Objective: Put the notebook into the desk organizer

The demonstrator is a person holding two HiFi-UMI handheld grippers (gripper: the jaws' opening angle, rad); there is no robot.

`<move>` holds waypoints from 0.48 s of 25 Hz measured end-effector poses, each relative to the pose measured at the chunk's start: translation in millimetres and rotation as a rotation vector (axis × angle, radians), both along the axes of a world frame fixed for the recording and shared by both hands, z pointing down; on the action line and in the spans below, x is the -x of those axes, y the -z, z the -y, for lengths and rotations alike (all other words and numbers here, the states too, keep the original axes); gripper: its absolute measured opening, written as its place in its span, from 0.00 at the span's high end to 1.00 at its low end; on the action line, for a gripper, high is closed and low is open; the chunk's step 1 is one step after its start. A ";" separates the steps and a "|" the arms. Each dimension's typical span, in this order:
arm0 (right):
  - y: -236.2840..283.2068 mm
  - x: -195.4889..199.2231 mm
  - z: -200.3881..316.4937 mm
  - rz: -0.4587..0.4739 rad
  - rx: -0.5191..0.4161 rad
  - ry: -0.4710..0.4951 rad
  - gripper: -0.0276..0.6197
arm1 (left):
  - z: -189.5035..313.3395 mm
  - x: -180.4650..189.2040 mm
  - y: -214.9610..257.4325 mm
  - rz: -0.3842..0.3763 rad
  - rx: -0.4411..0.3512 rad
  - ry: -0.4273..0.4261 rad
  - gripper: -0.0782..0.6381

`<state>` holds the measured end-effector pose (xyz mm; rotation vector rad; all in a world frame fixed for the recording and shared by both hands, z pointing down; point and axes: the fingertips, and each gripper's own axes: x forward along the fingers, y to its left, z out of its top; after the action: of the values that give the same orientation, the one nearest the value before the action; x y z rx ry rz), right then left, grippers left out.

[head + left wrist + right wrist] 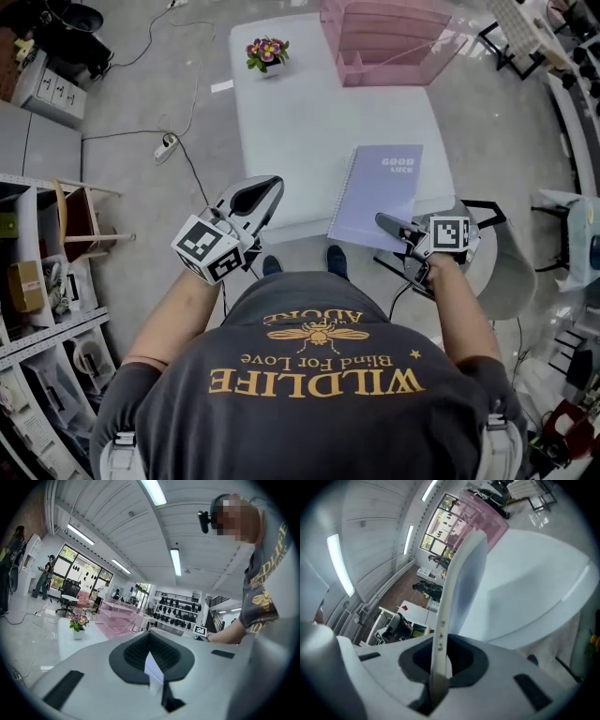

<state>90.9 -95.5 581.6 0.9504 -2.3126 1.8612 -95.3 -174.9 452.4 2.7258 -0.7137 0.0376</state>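
A lavender spiral notebook (pixel 375 192) lies with its far part over the near right edge of the white table (pixel 291 122). My right gripper (pixel 384 223) is shut on its near right corner. In the right gripper view the notebook (pixel 461 583) stands edge-on, pinched between the jaws of the right gripper (pixel 440 667). The pink desk organizer (pixel 389 37) stands at the table's far end, well beyond the notebook. My left gripper (pixel 267 187) hovers shut and empty by the table's near left corner. The left gripper (pixel 152 634) points at the organizer (pixel 117 613).
A small pot of flowers (pixel 267 52) sits at the table's far left. A grey chair (pixel 502 267) stands just right of my right hand. Shelves (pixel 37 281) line the left side. A power strip (pixel 167 145) and cables lie on the floor left of the table.
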 end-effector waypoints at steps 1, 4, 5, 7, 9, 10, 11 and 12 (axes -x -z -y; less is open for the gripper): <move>15.0 -1.9 7.4 -0.009 -0.031 -0.021 0.91 | 2.0 4.7 5.8 0.005 -0.009 -0.006 0.89; 64.0 -13.8 39.4 -0.068 -0.151 -0.078 0.91 | 14.7 15.6 27.2 0.016 -0.045 -0.028 0.89; 80.9 -19.8 53.1 -0.096 -0.186 -0.102 0.91 | 21.4 18.6 35.8 0.013 -0.058 -0.034 0.89; 113.4 -34.4 82.7 -0.155 -0.232 -0.170 0.91 | 35.1 24.8 54.1 0.012 -0.092 -0.042 0.89; 145.2 -47.4 113.0 -0.188 -0.251 -0.255 0.91 | 46.2 30.6 70.8 0.018 -0.131 -0.049 0.89; 161.7 -52.5 128.7 -0.195 -0.261 -0.291 0.91 | 50.7 32.8 78.1 0.020 -0.148 -0.052 0.89; 178.9 -57.3 145.8 -0.198 -0.278 -0.319 0.91 | 55.6 34.0 85.0 0.021 -0.162 -0.053 0.89; 197.2 -62.1 165.5 -0.195 -0.303 -0.341 0.91 | 61.9 34.1 91.5 0.020 -0.176 -0.050 0.89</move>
<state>153.0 -261.1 384.4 1.5731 -2.4749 1.4411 -129.4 -236.8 360.9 2.9150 -0.6849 0.0145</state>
